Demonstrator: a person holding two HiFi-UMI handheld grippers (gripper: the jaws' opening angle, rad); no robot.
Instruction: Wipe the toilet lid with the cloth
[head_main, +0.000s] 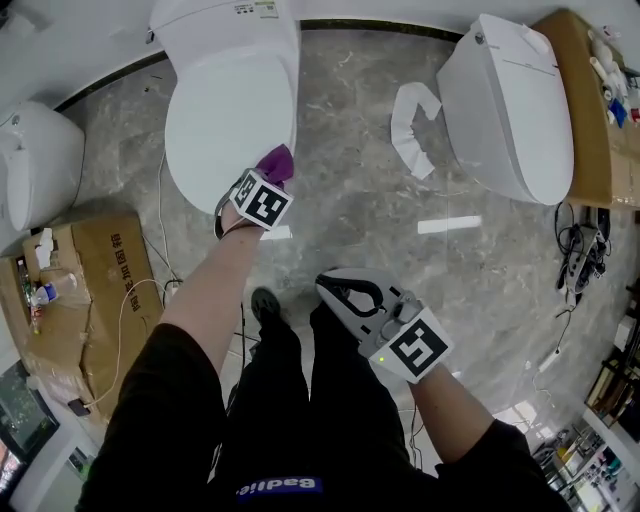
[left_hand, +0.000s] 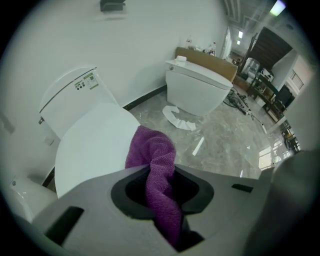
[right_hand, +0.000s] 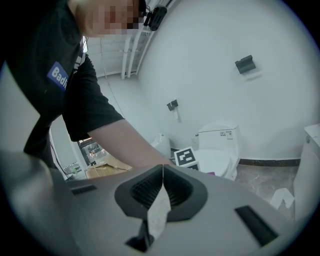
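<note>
Head view, steeply down: a grey marbled floor (head_main: 350, 200) carries a white toilet (head_main: 225, 40) ahead of me, its toilet lid (head_main: 220, 130) down, and a second toilet (head_main: 505, 110) to the right. A cardboard box (head_main: 100, 280) lies at the left, and a curved white piece (head_main: 412, 125) lies on the floor between the two toilets. My left gripper (head_main: 272, 178) is at the lid's near right edge, clamped on the purple cloth (head_main: 277, 162). In the left gripper view, the cloth runs up between my jaws and bunches beyond them over the lid's rim; whether it presses on the lid I cannot tell. My right gripper (head_main: 330, 285) is held above my legs (head_main: 300, 400), well apart from the toilet. The right gripper view shows its jaws together with nothing between them.
</note>
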